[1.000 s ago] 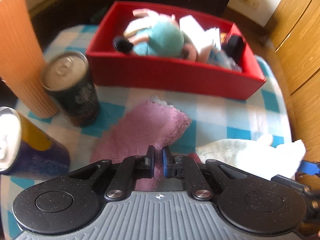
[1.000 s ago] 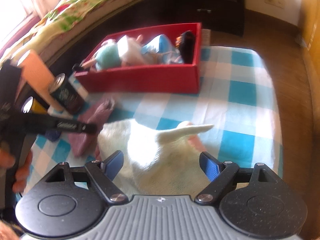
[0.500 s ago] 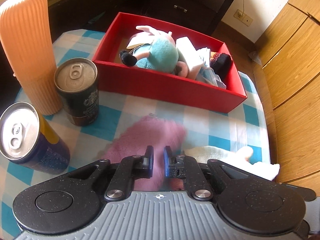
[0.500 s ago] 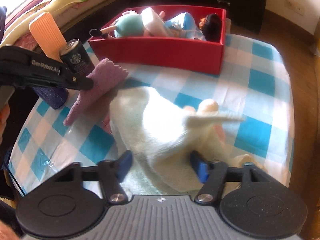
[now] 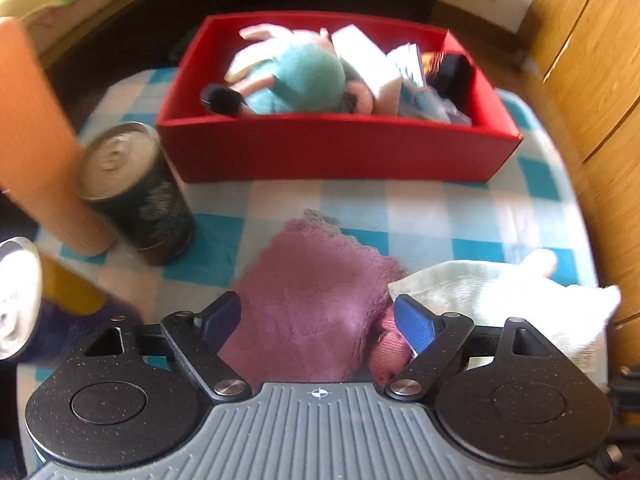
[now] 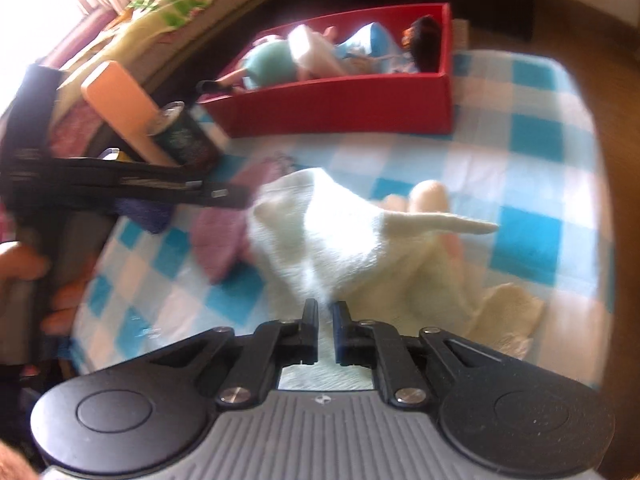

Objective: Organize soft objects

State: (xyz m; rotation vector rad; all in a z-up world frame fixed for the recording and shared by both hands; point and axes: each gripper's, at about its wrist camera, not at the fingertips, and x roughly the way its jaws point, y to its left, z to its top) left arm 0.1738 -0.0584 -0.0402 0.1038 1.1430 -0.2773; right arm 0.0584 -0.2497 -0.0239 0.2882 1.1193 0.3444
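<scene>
Nearest the left wrist camera, the left claw (image 5: 318,320) is released, its two blue-padded fingers spread wide over the purple cloth (image 5: 316,292), which lies flat and rumpled on the blue-and-white checked worktop (image 5: 420,204); the cloth fills the gap between the fingers, but whether either pad touches it cannot be told. Just to the right of the purple cloth, and touching its edge, lies the white plush towel (image 5: 500,292).

From the right wrist camera, the right claw (image 6: 326,310) is clenched on the white plush towel (image 6: 340,240), the fingers nearly together with a fold of the pale fabric pinched at their tips. The towel rises into a peak ahead of the claw and a long flap sticks out to the right. The purple cloth (image 6: 220,236) shows beside it on the left, partly under the towel's edge, with the left claw's black arm reaching in above it.

Farther back on the left stand a dark drink can (image 5: 136,192), a blue-and-yellow can (image 5: 24,304) at the frame edge, and a tall ribbed orange container (image 5: 32,140) just beside the dark can. Beyond them, at the far side of the worktop, sits the red box (image 5: 340,152), holding a teal plush toy (image 5: 296,80) and other soft items packed close together; motion blur hides their detail
</scene>
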